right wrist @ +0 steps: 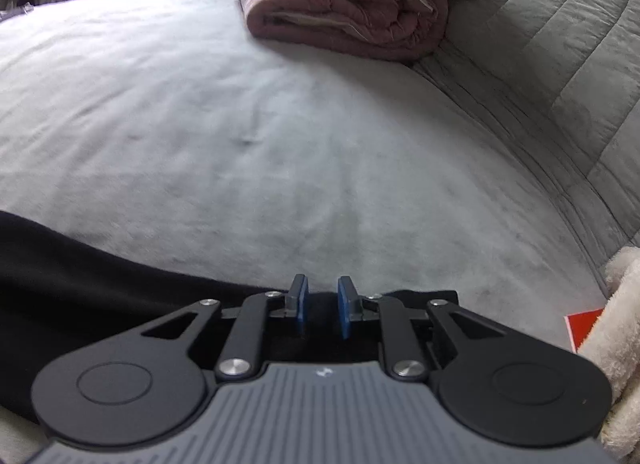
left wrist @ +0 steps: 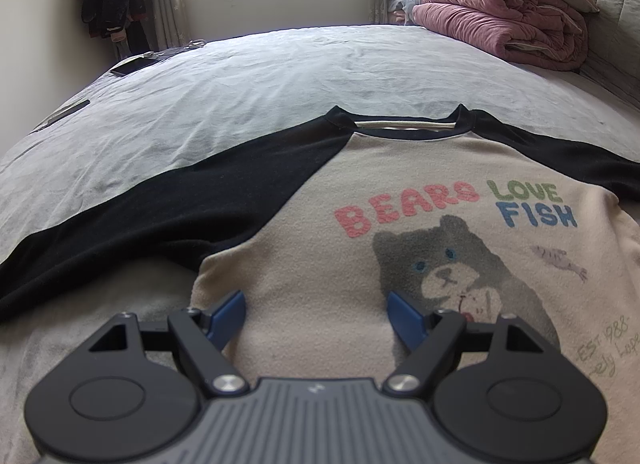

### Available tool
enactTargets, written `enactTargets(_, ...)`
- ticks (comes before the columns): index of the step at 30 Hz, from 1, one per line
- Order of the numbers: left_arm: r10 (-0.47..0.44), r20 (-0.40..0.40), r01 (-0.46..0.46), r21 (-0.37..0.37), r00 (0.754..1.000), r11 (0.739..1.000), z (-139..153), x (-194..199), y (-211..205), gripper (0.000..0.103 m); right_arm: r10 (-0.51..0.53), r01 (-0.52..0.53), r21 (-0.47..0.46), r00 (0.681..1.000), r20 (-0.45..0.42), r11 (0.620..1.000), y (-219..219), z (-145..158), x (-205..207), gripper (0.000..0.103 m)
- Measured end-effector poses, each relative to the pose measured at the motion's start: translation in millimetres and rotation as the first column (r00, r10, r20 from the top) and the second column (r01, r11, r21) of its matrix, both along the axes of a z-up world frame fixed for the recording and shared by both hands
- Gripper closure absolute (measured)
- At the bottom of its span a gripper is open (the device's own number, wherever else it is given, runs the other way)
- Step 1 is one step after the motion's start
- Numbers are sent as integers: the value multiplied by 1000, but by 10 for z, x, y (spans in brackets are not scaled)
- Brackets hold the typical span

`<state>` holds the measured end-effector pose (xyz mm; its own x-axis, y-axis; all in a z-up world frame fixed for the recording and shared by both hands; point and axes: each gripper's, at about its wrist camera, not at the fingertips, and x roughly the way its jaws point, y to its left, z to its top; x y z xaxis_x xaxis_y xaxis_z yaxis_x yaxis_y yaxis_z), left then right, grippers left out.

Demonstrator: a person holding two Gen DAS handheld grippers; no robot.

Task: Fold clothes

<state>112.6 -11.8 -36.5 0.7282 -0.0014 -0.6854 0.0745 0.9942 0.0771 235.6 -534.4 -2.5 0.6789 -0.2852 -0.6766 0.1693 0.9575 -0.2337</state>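
A cream shirt with black sleeves and a bear print lies face up on the bed, filling the lower half of the left wrist frame, collar toward the window. The left gripper sits low in that frame over the shirt's cream front, jaws released and spread wide with nothing between them. In the right wrist frame, the right gripper is at bottom centre over the black sleeve; its jaws stand narrowly apart, whether cloth is pinched I cannot tell. A pink quilt lies folded at upper centre.
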Motion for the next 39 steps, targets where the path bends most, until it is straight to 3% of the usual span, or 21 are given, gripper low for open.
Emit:
enactTargets(3, 0, 0, 0, 0, 1000, 1000, 1, -3, -2, 23, 160, -159, 80, 987, -14, 984, 292, 53, 23, 84)
enactTargets(6, 0, 0, 0, 0, 1000, 1000, 1, 0, 1, 23, 316, -301, 134, 943, -108, 944, 620, -47, 57, 84)
enactTargets(8, -1, -1, 1, 0, 1000, 1000, 1, 2, 3, 23, 353, -345, 74, 920, -171, 936, 787, -193, 62, 83)
enactTargets(10, 0, -2, 0, 0, 1000, 1000, 2, 7, 2, 23, 350, -343, 68, 921, -172, 937, 807, -178, 72, 82)
enactTargets(14, 2, -2, -2, 2, 1000, 1000, 1, 9, -8, 23, 347, -345, 112, 938, -2, 932, 841, 114, 31, 81)
enactTargets(16, 3, -1, -3, 4, 1000, 1000, -2, 6, -13, 23, 342, -348, 138, 937, 69, 927, 957, 202, 49, 77)
enactTargets(17, 2, -2, -2, 3, 1000, 1000, 0, 6, -11, 23, 346, -356, 147, 934, 85, 923, 1041, 197, 64, 71)
enactTargets(18, 2, -3, -2, 2, 1000, 1000, 1, 6, -8, 23, 370, -378, 129, 926, 80, 917, 1156, 153, 82, 62)
enactTargets(22, 2, -6, -2, -1, 1000, 1000, 6, 8, -3, 23, 448, -448, 41, 894, 11, 893, 1524, -98, 145, 59)
enactTargets(23, 2, -6, -2, -2, 1000, 1000, 7, 9, -4, 23, 448, -447, 38, 894, -13, 894, 1525, -177, 161, 63)
enactTargets(24, 2, -7, -2, -2, 1000, 1000, 8, 9, -5, 23, 447, -446, 35, 895, -11, 894, 1515, -223, 153, 80)
enactTargets(26, 2, -9, -2, -2, 1000, 1000, 11, 11, -7, 23, 442, -442, 12, 897, -2, 897, 1531, -274, 144, 102)
enactTargets(33, 4, -9, -4, 0, 1000, 1000, 12, 10, -6, 23, 389, -380, -114, 919, 71, 918, 1679, -222, 155, 102)
enactTargets(39, 3, -9, -3, 0, 1000, 1000, 9, 4, -3, 23, 379, -371, -128, 925, 39, 920, 1669, -398, 174, 98)
